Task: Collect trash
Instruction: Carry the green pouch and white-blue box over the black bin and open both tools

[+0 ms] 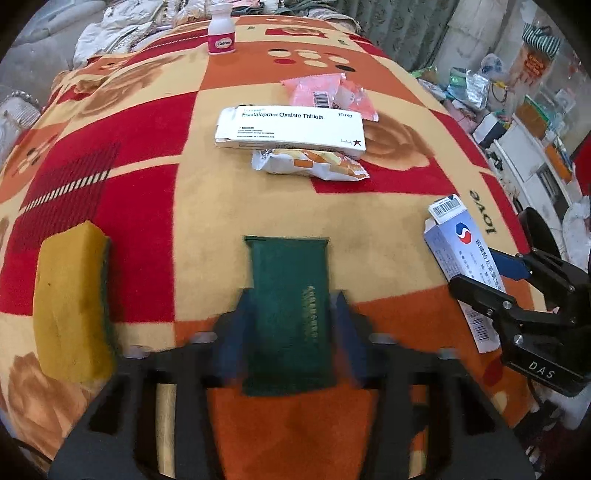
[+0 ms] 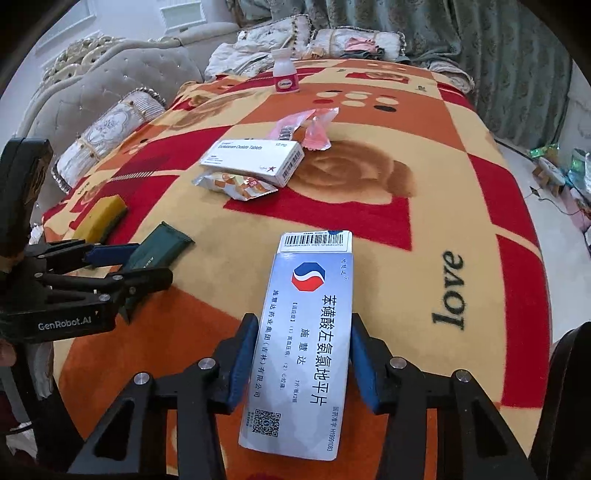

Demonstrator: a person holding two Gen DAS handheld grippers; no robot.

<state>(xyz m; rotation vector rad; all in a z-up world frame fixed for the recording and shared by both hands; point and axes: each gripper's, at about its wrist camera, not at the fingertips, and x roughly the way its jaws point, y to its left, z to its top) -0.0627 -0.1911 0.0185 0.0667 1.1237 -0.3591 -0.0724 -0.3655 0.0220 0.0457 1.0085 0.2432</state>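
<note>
My left gripper [image 1: 288,306] is shut on a dark green packet [image 1: 290,295], which lies on the patterned blanket; it also shows in the right wrist view [image 2: 155,251]. My right gripper [image 2: 303,332] is shut on a light blue medicine box [image 2: 306,343], seen at the right in the left wrist view [image 1: 458,254]. Farther back lie a white tablet box [image 1: 291,129], an orange-white snack wrapper [image 1: 314,166] under its front edge, and pink wrappers [image 1: 328,94] behind it.
A yellow sponge [image 1: 70,302] lies left of my left gripper. A white and pink bottle [image 1: 221,31] stands at the blanket's far edge. A grey sofa with cushions [image 2: 110,122] is on the left. Cluttered shelves and bags [image 1: 517,110] are on the right.
</note>
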